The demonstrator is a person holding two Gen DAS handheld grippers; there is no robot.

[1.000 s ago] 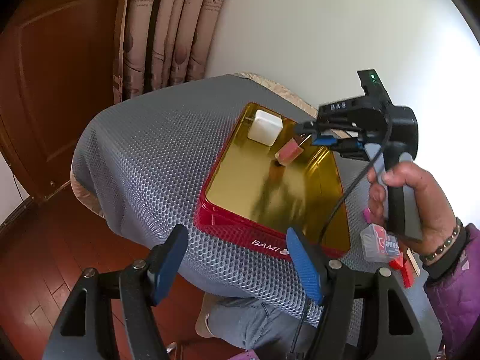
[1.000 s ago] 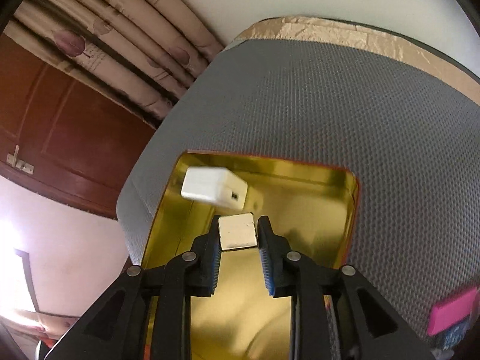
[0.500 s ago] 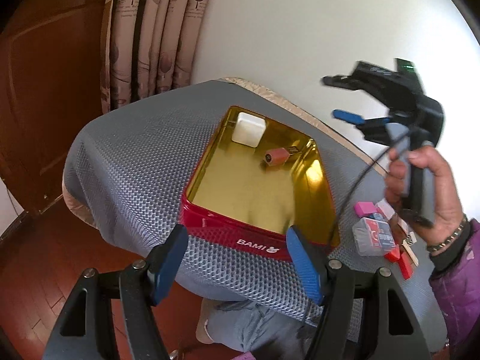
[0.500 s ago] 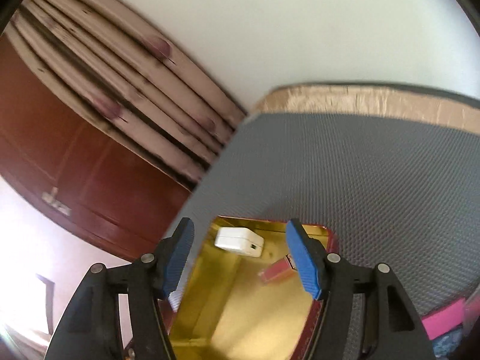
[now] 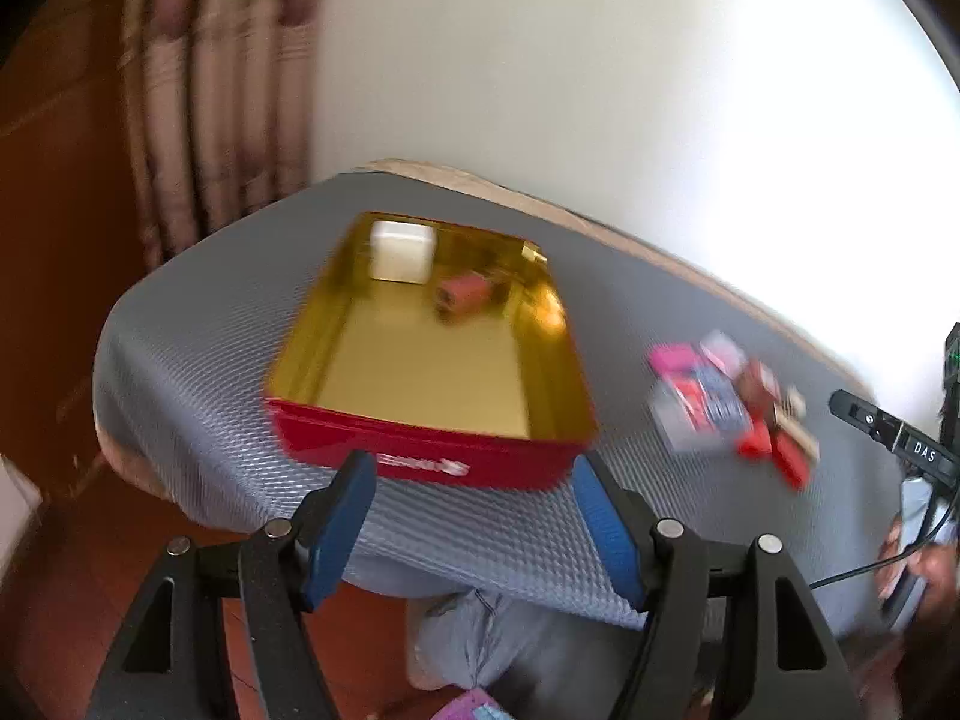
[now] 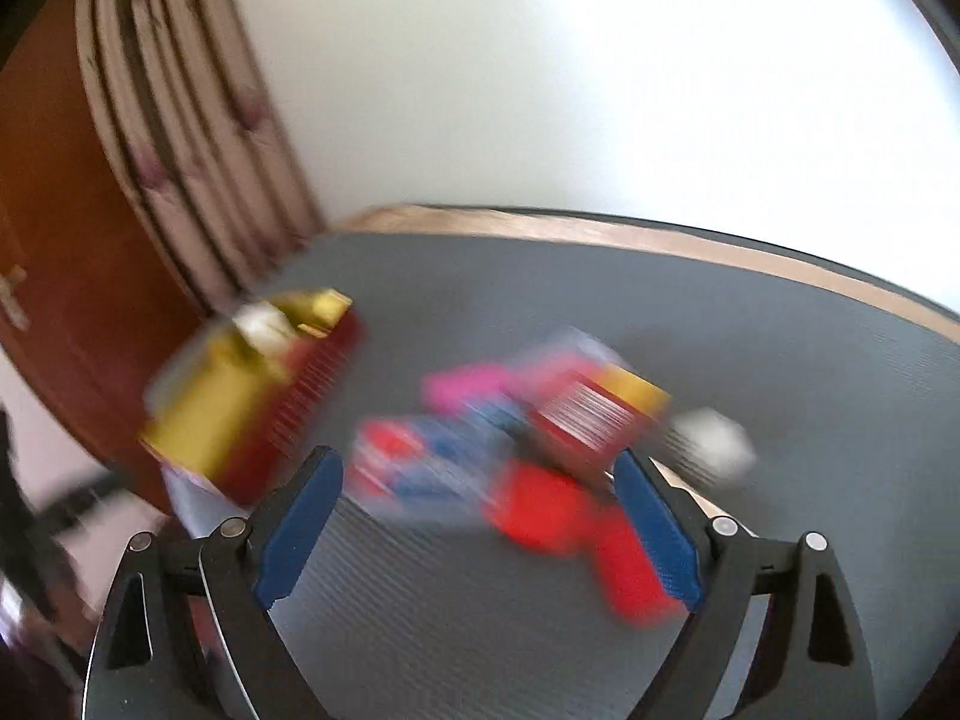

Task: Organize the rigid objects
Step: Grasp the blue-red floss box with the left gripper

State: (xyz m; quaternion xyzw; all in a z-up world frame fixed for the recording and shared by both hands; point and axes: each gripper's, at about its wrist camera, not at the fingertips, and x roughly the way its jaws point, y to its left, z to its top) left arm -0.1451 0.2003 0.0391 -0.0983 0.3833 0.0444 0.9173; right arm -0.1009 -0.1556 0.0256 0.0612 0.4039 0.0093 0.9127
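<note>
A red tin with a gold inside [image 5: 432, 456] sits on the grey mat. In it lie a white charger block [image 5: 401, 251] and a small pink-red block [image 5: 462, 295]. My left gripper [image 5: 474, 531] is open and empty, just in front of the tin's near wall. A pile of small objects [image 5: 729, 405] lies right of the tin: a pink block [image 5: 675, 357], a clear card box and red pieces. My right gripper [image 6: 477, 531] is open and empty, low over that pile [image 6: 528, 438]; this view is badly blurred. The tin shows at its left [image 6: 240, 402].
The grey mat [image 5: 198, 324] covers a rounded table that ends at a white wall. A curtain [image 5: 216, 90] and a wooden door stand at the left. The right hand-held gripper's body [image 5: 900, 444] shows at the right edge. A leg in jeans [image 5: 510, 642] is below the table edge.
My right gripper let go of the pink-red block in the tin, opened, and swung right to the pile. The left gripper's view shifted right and slightly closer to the tin.
</note>
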